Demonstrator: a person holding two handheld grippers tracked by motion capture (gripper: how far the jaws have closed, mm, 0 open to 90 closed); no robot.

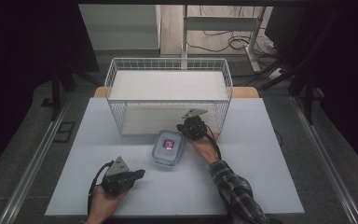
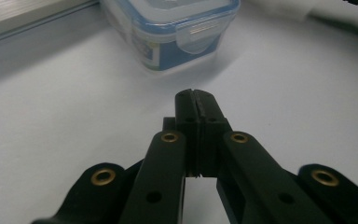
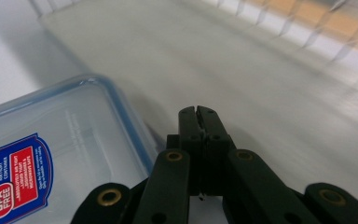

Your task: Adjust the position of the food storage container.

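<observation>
The food container (image 1: 168, 148) sits near the middle of the table (image 1: 261, 186), just in front of the wire basket (image 1: 168, 65) that stands along the far edge. Neither tool has hold of it. The left gripper (image 1: 140, 173) lies a little toward the near left of the container, its tip aimed at the box's side, with bare tabletop between them; in the left gripper view its jaws are pressed together with nothing between them, and the container (image 2: 172, 32) stands just ahead. The right gripper (image 1: 183, 128) hovers at the container's far right corner, close to the basket's front wall; its jaws are likewise closed tight and empty, and in the right gripper view the lid (image 3: 51, 158) lies just to one side of them.

The left hand (image 1: 103, 201) comes in from the near edge, low over the table. The right forearm, in a plaid sleeve (image 1: 235, 191), stretches diagonally toward the basket.

The container is a clear rectangular box with rounded corners, a blue-rimmed lid with snap flaps, and a red and blue label on top.
</observation>
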